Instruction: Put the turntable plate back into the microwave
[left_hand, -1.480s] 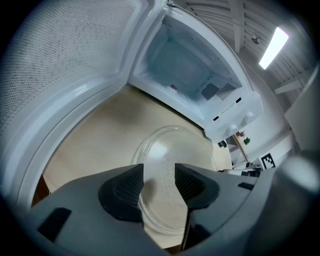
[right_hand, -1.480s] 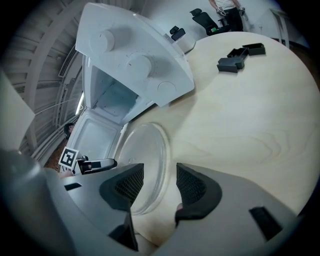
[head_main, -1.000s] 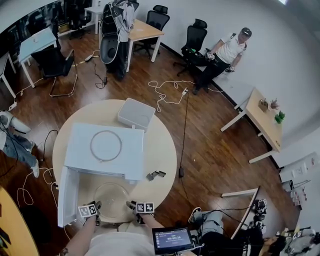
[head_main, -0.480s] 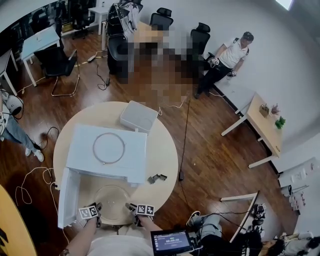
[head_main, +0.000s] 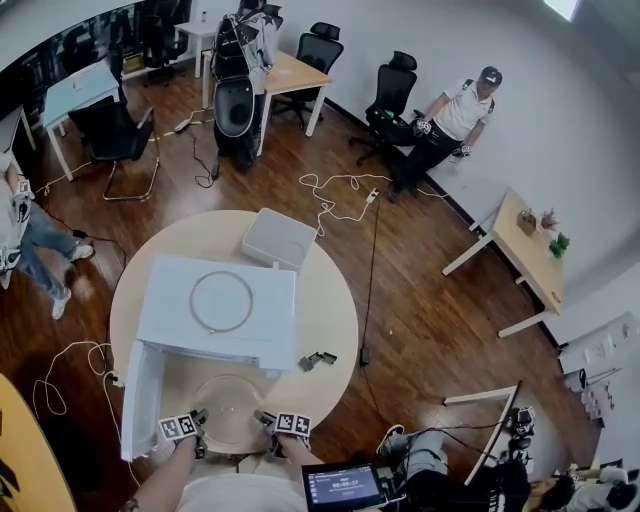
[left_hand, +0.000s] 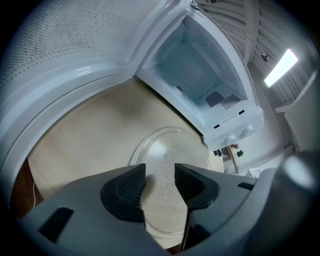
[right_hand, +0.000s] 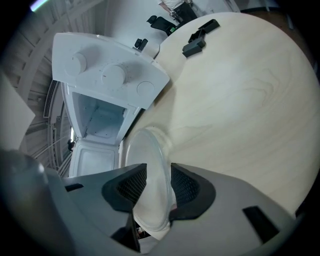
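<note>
Turntable plate lies flat just before the open microwave. Right gripper jaws have just been closing and straddle its rim, not yet pinching. Left gripper gapes over the rim. Best to pinch both sides evenly and lift level.

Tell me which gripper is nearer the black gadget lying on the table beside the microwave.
Right. The right gripper, whose jaws have just been closing with the turntable plate between them, is below-left of the black gadget; the left gripper is farther left, across the plate.
</note>
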